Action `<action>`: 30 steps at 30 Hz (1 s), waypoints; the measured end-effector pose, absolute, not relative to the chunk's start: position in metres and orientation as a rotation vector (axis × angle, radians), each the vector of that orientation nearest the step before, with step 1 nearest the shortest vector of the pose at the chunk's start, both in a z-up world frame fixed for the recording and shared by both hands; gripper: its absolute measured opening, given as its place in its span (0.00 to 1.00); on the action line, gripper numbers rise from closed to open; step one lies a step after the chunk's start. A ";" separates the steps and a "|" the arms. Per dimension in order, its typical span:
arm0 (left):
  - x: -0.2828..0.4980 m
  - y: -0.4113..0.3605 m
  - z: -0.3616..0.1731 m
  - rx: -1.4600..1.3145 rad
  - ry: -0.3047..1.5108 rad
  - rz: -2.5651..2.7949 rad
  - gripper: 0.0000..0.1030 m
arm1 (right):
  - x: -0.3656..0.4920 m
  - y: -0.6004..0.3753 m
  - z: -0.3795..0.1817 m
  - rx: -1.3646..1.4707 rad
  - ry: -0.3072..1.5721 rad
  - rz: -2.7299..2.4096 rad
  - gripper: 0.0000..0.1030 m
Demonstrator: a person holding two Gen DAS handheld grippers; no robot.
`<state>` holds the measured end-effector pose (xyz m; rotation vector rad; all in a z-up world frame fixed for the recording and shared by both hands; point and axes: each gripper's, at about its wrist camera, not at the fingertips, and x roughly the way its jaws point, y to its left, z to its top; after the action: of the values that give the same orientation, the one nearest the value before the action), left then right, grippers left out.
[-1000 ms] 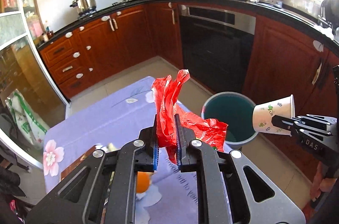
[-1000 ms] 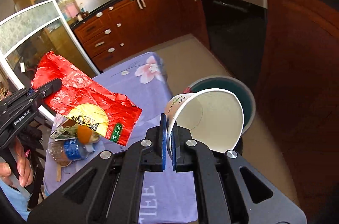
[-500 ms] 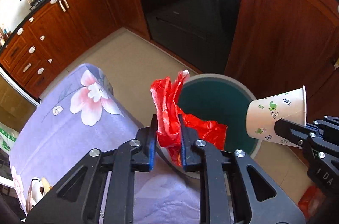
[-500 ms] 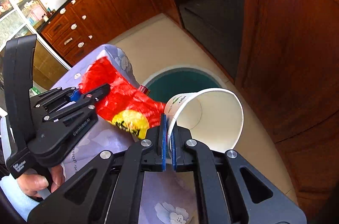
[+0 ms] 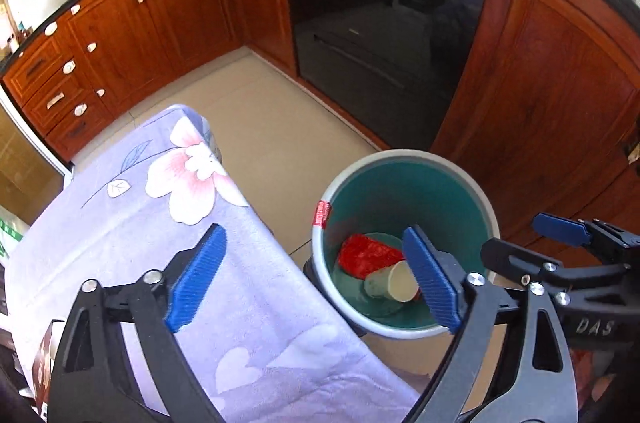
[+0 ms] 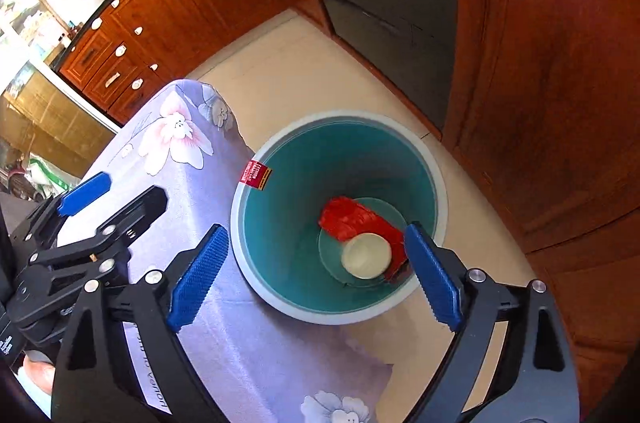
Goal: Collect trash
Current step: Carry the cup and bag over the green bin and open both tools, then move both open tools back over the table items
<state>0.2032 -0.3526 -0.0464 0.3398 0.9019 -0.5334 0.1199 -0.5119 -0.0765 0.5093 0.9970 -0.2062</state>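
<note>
A teal bin [image 5: 406,159] [image 6: 340,117] with a pale rim stands on the floor beside the table. At its bottom lie the red wrapper [image 5: 366,255] [image 6: 352,217] and the paper cup [image 5: 394,283] [image 6: 366,255]. My left gripper [image 5: 316,279] hangs over the table edge and the bin, its jaws opening wide with nothing between the blue pads. My right gripper [image 6: 316,279] hovers above the bin, its jaws opening too, and holds nothing. The right gripper [image 5: 560,247] also shows at the right of the left wrist view, and the left gripper [image 6: 84,199] at the left of the right wrist view.
A table under a lilac flowered cloth [image 5: 160,223] [image 6: 176,151] sits just left of the bin. Red-brown cabinets [image 5: 560,83] and a black oven [image 5: 384,35] stand behind, with beige floor tiles [image 5: 264,119] between. A hand [image 6: 36,375] grips the left tool.
Both grippers dropped towards the bin and opened. The red wrapper left the left gripper and the paper cup left the right one; both now lie in the bin.
</note>
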 end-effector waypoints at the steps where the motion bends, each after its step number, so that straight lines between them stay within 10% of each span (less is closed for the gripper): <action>1: 0.202 -0.347 -0.043 0.333 0.896 -0.528 0.92 | 0.120 -0.510 -0.074 0.503 1.000 -0.210 0.84; 30: 0.139 -0.165 0.015 0.300 0.863 -0.410 0.96 | 0.089 -0.367 -0.017 0.312 0.962 -0.077 0.85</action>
<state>0.1387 -0.1652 0.0150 0.3004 0.8631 -0.4096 0.0890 -0.3672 -0.0171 0.3125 0.9617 -0.0770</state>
